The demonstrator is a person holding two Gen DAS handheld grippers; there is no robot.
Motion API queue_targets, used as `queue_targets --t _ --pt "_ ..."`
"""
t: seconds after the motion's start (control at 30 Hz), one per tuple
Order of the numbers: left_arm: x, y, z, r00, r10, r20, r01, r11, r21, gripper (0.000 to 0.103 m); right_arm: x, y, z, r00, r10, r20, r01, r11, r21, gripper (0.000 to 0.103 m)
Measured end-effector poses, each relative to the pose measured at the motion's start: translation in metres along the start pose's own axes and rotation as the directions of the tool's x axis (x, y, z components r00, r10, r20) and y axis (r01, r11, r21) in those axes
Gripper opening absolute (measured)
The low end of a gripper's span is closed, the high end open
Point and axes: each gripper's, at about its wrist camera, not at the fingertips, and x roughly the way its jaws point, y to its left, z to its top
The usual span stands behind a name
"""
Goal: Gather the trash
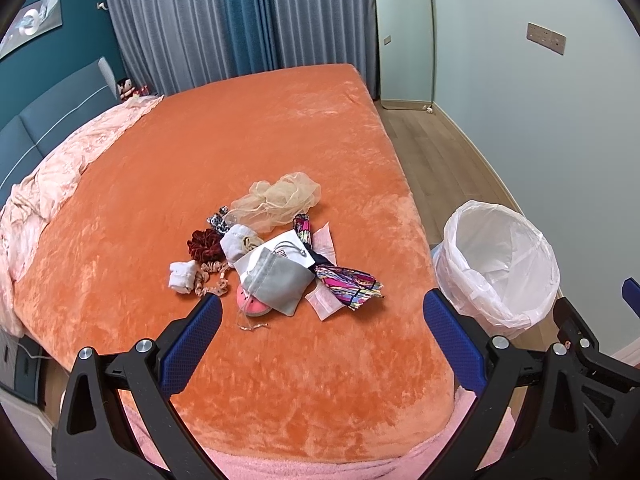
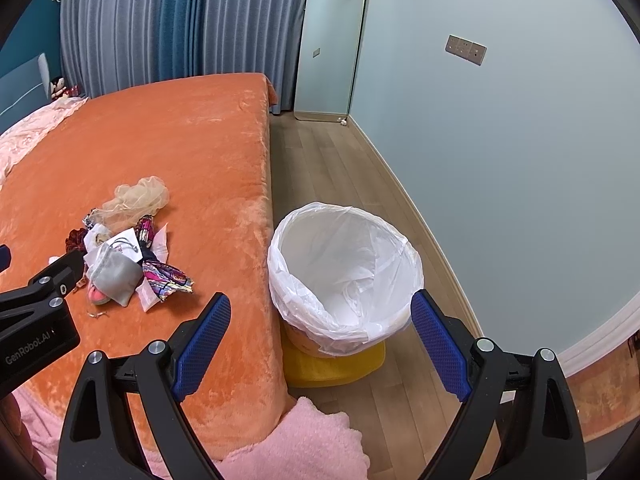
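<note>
Only the right view shows the bin's (image 2: 344, 276) yellow base (image 2: 340, 364) — both fingers spread wide.

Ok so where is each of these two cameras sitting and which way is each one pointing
Left wrist: on the left gripper, looking across the orange bed at the pile of items; its open blue fingers show, plus the right gripper's edge.
Right wrist: on the right gripper, facing the lined bin beside the bed; open fingers show, left gripper intruding at left.
Shared: bed, pile, bin, mirror, curtains.
</note>
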Motion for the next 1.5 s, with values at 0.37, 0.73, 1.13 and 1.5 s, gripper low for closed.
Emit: queue_targets --t 0.37,0.73,1.13,1.5 --pt "0.003 0.0 0.001 1.0 0.009 -0.019 -0.009 1.0 -0.017 0.096 0.002 0.001 0.001 1.0 -0.004 -0.001 0.004 1.0 -0.005 0.088" --pt "0.007 0.0 -0.002 1.0 0.007 -0.03 -0.007 1.0 -0.018 0.096 0.008 0.005 0.001 1.0 -0.006 -0.004 0.006 1.0 -0.011 0.088" --pt "0.008 -0.001 -0.002 1.0 0.002 -0.028 -0.003 1.0 -0.016 0.096 0.008 0.004 0.002 1.0 -0.006 -0.005 0.006 1.0 -0.011 0.088" --pt "0.004 -0.003 0.0 1.0 -0.019 -0.006 0.019 1.0 -0.002 0.096 0.003 0.003 0.0 0.999 -0.028 0.021 0.027 0.999 0.019 0.088"
